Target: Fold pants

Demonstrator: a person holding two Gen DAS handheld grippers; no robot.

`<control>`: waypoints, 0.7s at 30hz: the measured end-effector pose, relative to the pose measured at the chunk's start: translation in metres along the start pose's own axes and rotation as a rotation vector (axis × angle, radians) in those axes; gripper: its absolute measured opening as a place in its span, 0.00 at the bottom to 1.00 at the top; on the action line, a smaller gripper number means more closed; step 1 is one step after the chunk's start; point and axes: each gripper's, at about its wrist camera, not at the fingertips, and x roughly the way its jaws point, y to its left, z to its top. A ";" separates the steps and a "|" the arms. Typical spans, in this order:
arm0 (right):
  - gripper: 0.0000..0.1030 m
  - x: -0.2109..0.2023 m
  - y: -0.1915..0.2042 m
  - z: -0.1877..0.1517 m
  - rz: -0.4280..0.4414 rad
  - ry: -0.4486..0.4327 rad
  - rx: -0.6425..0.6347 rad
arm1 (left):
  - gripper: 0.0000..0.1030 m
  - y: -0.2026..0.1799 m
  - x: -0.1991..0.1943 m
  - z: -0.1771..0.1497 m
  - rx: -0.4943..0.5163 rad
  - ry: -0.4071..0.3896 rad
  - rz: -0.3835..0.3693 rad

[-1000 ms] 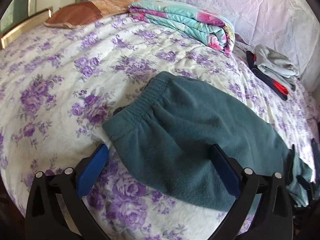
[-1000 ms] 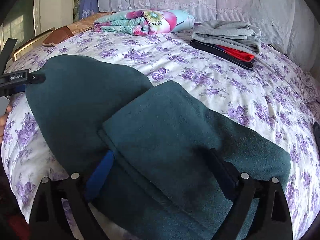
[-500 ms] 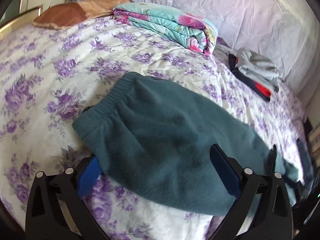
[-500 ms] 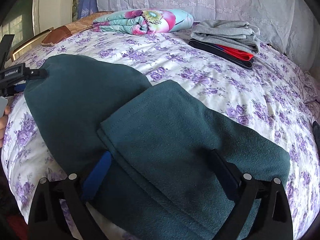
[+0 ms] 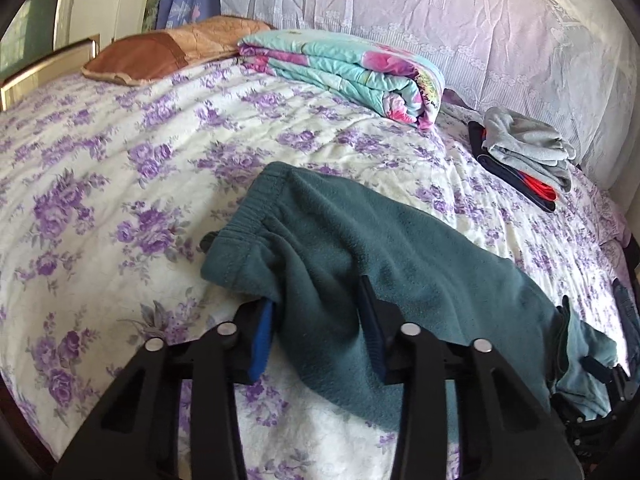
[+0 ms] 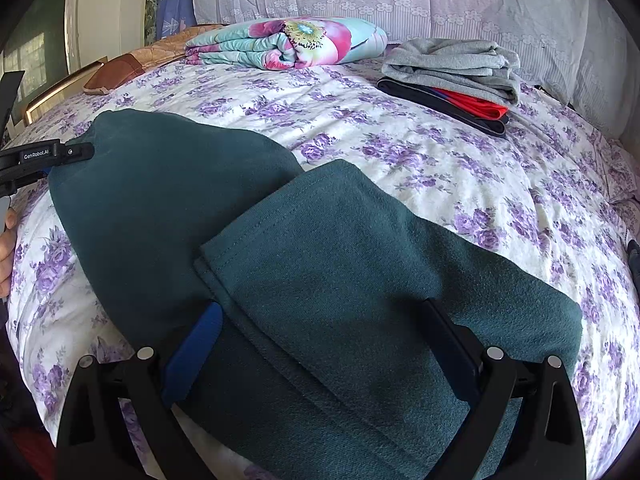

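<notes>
Dark teal fleece pants (image 5: 400,260) lie across the floral bed (image 5: 100,160), their ribbed waistband (image 5: 256,204) toward the left. My left gripper (image 5: 318,320) is at the waist's near corner. Its jaws are closing, and the cloth is bunched up between the blue pads. In the right wrist view the pants (image 6: 340,260) are folded, with the leg ends lying on top. My right gripper (image 6: 324,320) stands wide open astride that leg end, the cloth lying slack between its fingers. The left gripper (image 6: 52,154) shows at the far left edge, by the pants' waist end.
A folded floral quilt (image 5: 344,68) and a brown pillow (image 5: 160,52) lie at the head of the bed. A stack of folded clothes (image 6: 452,64), grey on top, sits at the back right. A person's hand (image 6: 6,248) shows at the left edge.
The left gripper's jaws have drawn in from wide open onto the pants' waist corner, which now bunches between them. The right gripper has not moved.
</notes>
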 end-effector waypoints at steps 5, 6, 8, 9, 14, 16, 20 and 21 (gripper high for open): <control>0.96 0.000 0.000 0.000 -0.001 0.000 0.000 | 0.33 -0.005 -0.005 -0.002 0.033 -0.032 0.031; 0.96 0.000 0.000 0.000 0.000 -0.001 0.001 | 0.33 -0.006 -0.005 -0.002 0.036 -0.034 0.035; 0.96 -0.004 0.000 -0.001 -0.008 -0.023 0.006 | 0.33 -0.005 -0.005 -0.002 0.037 -0.034 0.038; 0.96 -0.011 -0.001 -0.001 -0.029 -0.053 0.014 | 0.33 -0.005 -0.005 -0.002 0.035 -0.031 0.037; 0.96 -0.045 0.007 -0.001 -0.008 -0.203 0.010 | 0.53 0.017 0.005 0.001 -0.062 0.039 -0.030; 0.96 -0.041 0.020 0.003 0.033 -0.187 -0.019 | 0.53 0.032 0.010 0.002 -0.136 0.065 -0.086; 0.95 -0.023 0.049 0.007 0.002 -0.129 -0.116 | 0.57 0.038 0.012 0.000 -0.165 0.068 -0.132; 0.90 -0.020 0.054 0.008 -0.010 -0.114 -0.137 | 0.58 0.036 0.012 0.000 -0.157 0.068 -0.132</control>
